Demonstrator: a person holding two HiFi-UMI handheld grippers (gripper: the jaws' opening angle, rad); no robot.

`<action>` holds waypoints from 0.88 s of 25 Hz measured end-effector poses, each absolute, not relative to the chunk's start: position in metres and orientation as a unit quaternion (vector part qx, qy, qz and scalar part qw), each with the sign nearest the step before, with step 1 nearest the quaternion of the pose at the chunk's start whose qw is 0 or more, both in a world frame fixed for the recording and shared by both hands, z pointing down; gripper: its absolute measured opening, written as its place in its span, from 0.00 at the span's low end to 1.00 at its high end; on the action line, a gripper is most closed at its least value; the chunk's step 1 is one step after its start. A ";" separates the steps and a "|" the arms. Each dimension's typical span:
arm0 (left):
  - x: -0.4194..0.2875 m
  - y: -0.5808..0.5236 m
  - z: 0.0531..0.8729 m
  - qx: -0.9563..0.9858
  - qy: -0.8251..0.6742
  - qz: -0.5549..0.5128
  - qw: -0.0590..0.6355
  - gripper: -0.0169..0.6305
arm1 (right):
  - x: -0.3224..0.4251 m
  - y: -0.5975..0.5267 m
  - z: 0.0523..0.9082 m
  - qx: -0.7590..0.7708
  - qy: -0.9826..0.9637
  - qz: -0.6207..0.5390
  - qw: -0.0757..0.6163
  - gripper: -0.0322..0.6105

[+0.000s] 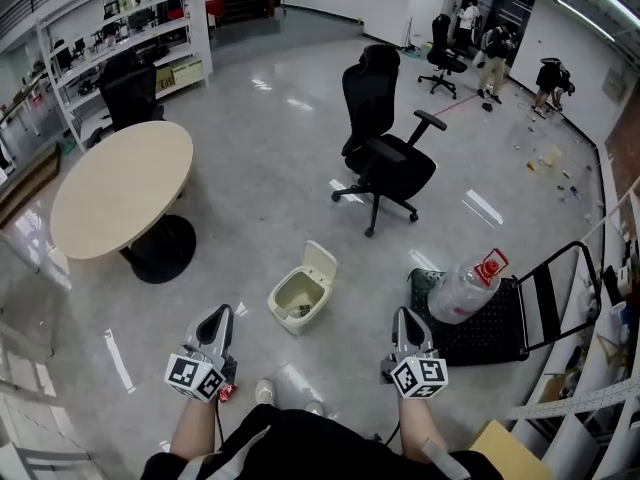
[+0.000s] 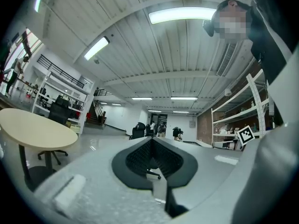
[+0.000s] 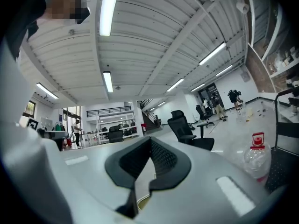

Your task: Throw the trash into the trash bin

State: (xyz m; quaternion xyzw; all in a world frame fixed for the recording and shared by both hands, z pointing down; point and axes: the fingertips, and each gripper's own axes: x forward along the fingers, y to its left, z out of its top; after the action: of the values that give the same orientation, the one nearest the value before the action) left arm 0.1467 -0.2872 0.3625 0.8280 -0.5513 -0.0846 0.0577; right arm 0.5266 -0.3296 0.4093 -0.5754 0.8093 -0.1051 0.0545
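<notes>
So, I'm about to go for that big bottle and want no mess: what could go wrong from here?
The bottle looks about as wide as the opening of the trash bin, so it may jam or tip the bin. It stands upright near the edge of the cart, so a clumsy touch could knock it off. The right tool is shut and must open first.

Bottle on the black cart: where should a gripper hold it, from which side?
The bottle seems to stand upright and its body looks too wide for the jaws. Grip the neck just under the red cap, coming level from the near side.
</notes>
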 end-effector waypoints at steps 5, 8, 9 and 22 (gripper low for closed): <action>0.134 -0.278 0.356 0.824 -0.556 -0.100 0.048 0.03 | 0.522 -0.315 0.400 -0.587 0.797 -0.122 0.077 0.06; 0.139 -0.292 0.360 0.830 -0.543 -0.117 0.056 0.03 | 0.518 -0.315 0.394 -0.595 0.793 -0.106 0.081 0.06; 0.142 -0.296 0.359 0.834 -0.534 -0.125 0.059 0.03 | 0.516 -0.316 0.393 -0.598 0.791 -0.101 0.080 0.06; 0.106 -0.289 0.339 0.856 -0.496 -0.138 0.050 0.03 | 0.457 -0.302 0.397 -0.601 0.791 -0.087 0.069 0.06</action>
State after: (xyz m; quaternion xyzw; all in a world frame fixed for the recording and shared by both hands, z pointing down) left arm 0.1059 -0.2888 0.3391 0.8561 -0.4957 -0.1376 0.0497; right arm 0.4575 -0.3015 0.3973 -0.6013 0.7913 -0.0867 0.0693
